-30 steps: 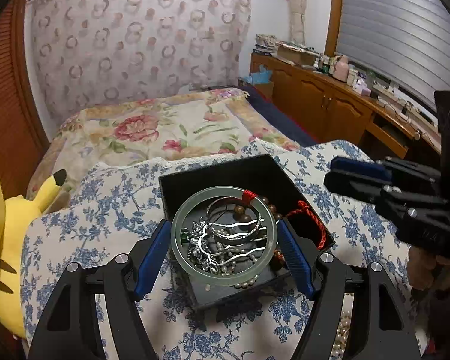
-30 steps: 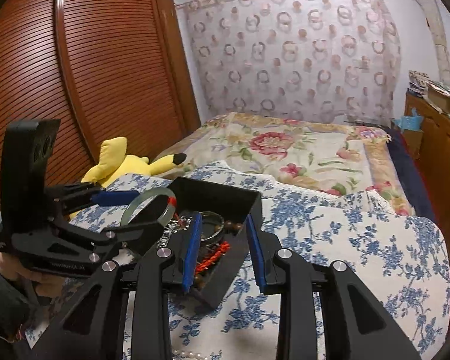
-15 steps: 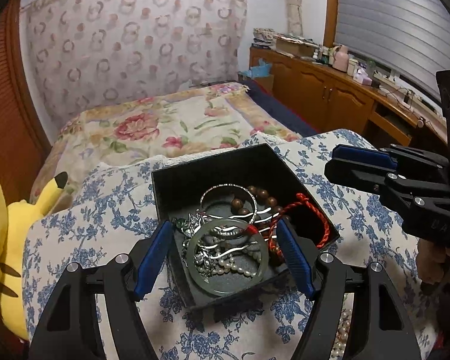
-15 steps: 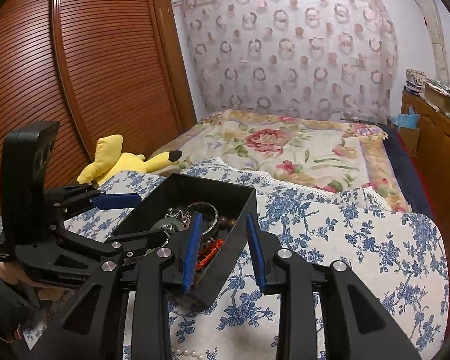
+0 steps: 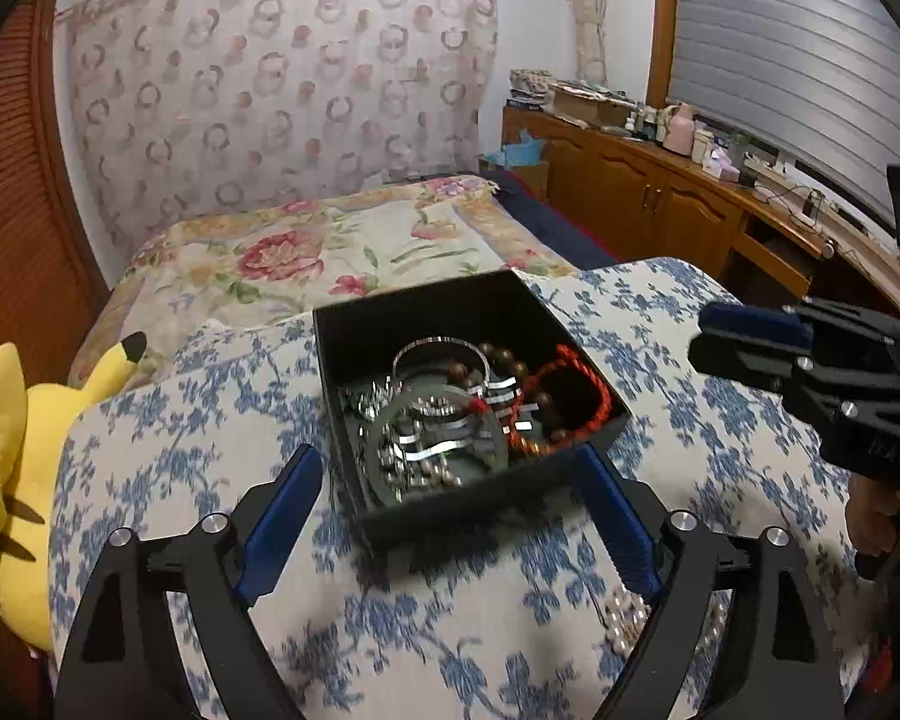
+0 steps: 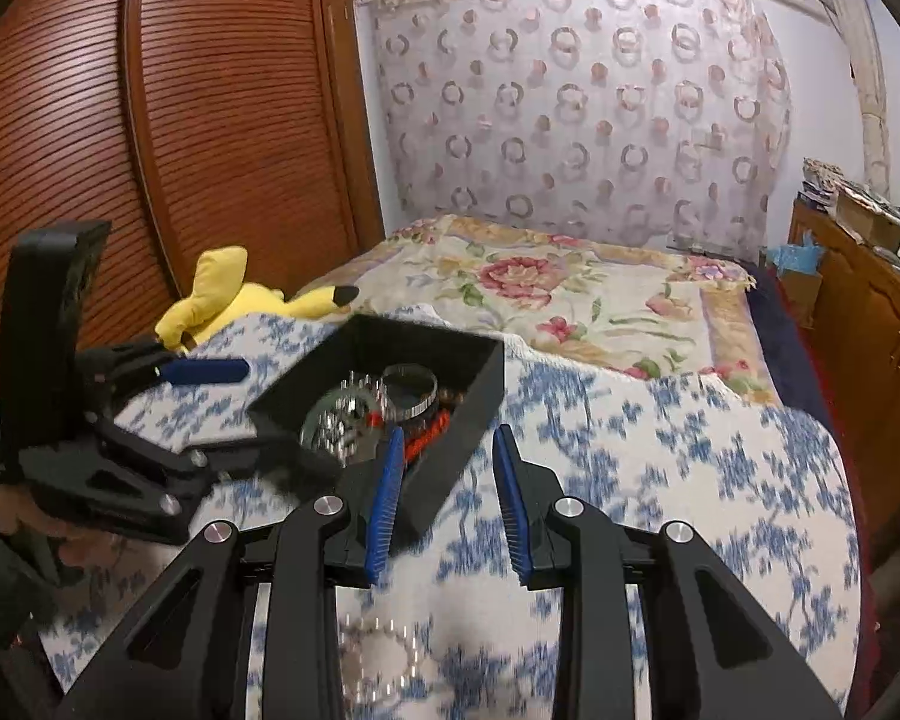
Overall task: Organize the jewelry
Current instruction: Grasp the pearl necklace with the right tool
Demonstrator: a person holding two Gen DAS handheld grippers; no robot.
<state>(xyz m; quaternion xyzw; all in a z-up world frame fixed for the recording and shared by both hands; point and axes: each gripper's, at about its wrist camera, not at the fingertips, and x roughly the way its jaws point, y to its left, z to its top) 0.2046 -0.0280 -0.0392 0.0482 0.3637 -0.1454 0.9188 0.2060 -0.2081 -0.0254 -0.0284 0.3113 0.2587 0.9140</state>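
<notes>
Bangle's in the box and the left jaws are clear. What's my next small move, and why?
Probably lower the right gripper toward the pearl strand lying loose on the blue floral cover in front of the black box. The left gripper has just opened wide and holds nothing; the green bangle already rests inside.

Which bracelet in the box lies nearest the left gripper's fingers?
The pale green bangle, lying flat at the front of the black box. The silver bangle, brown beads and red cord bracelet lie further back.
</notes>
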